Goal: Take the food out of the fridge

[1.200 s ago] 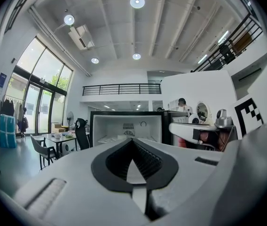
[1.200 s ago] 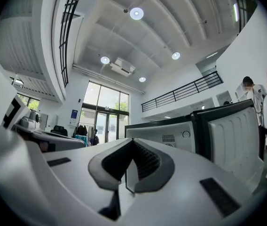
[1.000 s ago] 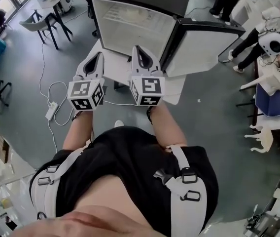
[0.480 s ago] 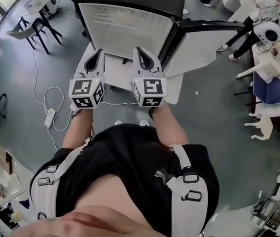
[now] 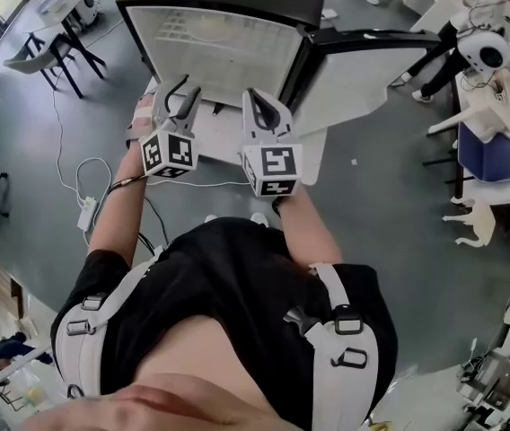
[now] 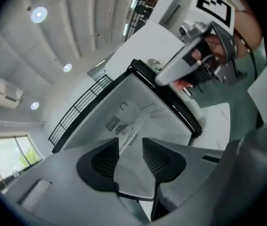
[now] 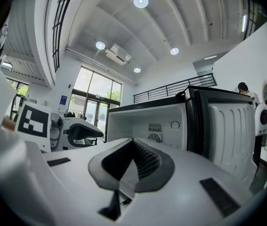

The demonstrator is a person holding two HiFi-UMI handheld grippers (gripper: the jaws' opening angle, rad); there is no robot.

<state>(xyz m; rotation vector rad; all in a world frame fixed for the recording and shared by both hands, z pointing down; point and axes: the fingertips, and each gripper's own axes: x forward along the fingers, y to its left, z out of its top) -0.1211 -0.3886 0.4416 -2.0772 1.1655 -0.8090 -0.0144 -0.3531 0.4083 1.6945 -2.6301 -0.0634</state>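
- I can't find any food yet. The fridge (image 5: 219,52) looks white and bare inside, but my view in is poor.
- Its open front is straight ahead of both grippers.
- My left gripper (image 5: 181,92) is nearer. Its fingers are opening, with nothing between them.
- My right gripper (image 5: 257,97) has its fingers closed on nothing.
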